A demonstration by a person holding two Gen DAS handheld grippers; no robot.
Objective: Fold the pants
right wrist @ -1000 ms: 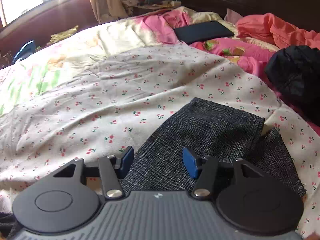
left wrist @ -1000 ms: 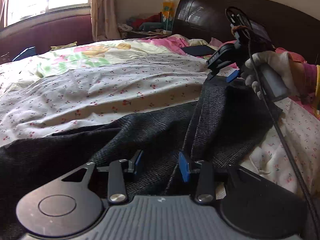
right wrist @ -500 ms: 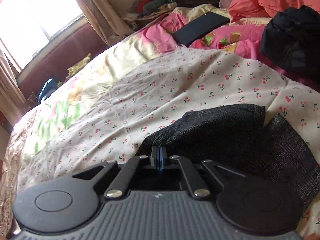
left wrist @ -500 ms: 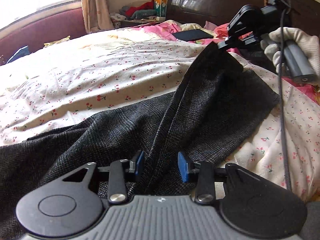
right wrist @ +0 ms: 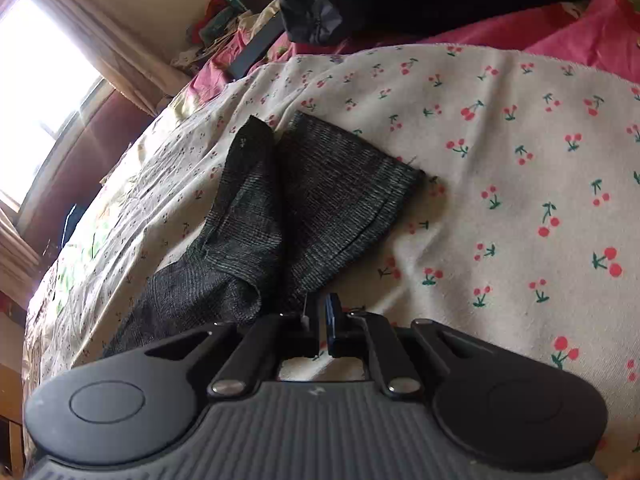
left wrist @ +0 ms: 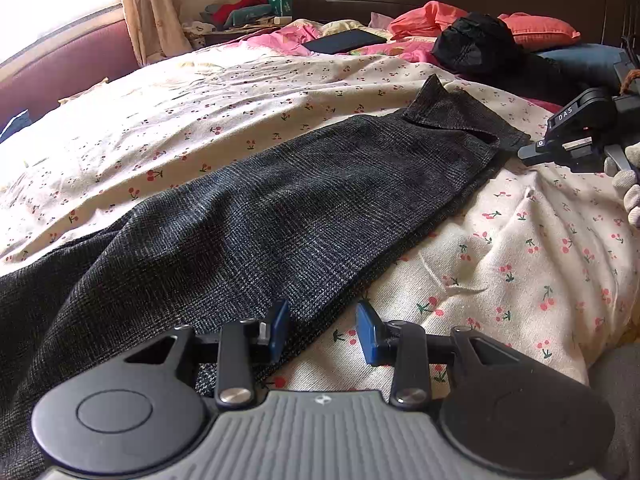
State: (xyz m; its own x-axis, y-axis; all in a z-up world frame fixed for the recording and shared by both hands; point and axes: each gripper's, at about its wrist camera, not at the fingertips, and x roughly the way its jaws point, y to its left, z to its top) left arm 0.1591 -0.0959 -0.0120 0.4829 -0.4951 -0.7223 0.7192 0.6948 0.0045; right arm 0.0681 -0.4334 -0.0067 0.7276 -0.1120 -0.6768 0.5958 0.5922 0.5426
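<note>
Dark grey checked pants (left wrist: 304, 208) lie stretched along the cherry-print bed sheet (left wrist: 520, 264), one leg laid over the other, with a cuff corner turned up at the far end (left wrist: 434, 94). My left gripper (left wrist: 323, 330) is open and empty, hovering over the pants' near edge. My right gripper (right wrist: 320, 324) has its jaws closed, just off the cuff end of the pants (right wrist: 320, 200); nothing shows between the pads. It also shows at the right edge of the left wrist view (left wrist: 576, 140).
A black bag (left wrist: 476, 42), pink and coral pillows (left wrist: 536, 28) and a dark flat tablet (left wrist: 344, 40) lie near the dark headboard. A cluttered nightstand (left wrist: 248, 12) and curtain stand at the back. A window is at far left.
The right gripper had lifted the cuff and carried the leg across; it now lies flat on the other leg. The right gripper has lowered to the sheet. The left gripper stayed open.
</note>
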